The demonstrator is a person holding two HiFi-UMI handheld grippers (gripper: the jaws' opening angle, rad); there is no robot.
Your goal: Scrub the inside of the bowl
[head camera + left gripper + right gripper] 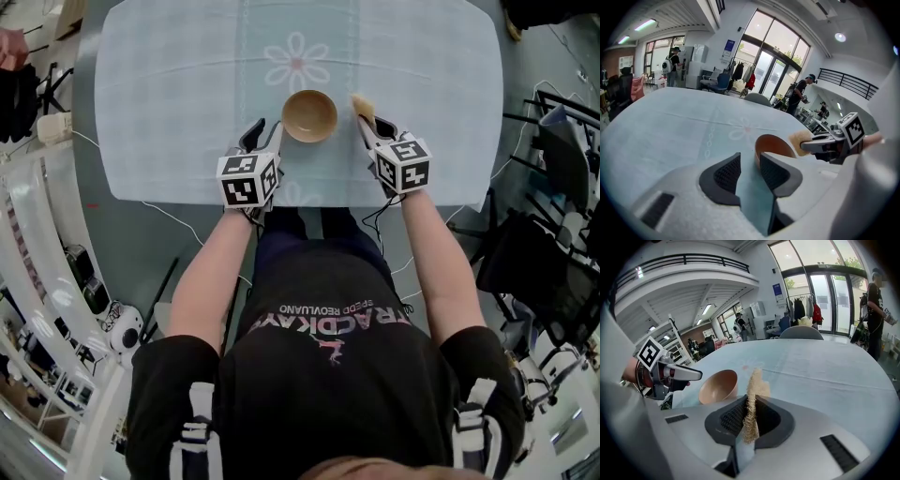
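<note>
A tan wooden bowl (309,115) (774,145) (718,386) stands upright on the pale blue tablecloth (178,103), near the front edge. My left gripper (266,131) (750,161) is at the bowl's left rim, open. The rim shows in the gap next to one pad, and neither pad presses on it. Right of the bowl, my right gripper (367,122) (751,401) is shut on a beige fibrous scrubbing pad (363,103) (754,380) (800,140). The pad sticks up past the jaws, level with the bowl's right side and apart from it.
A flower print (296,61) marks the cloth beyond the bowl. Cables (169,216) trail off the front edge. Equipment racks (56,281) stand at left, dark chairs and stands (553,234) at right. People (801,93) stand far off by the glass doors.
</note>
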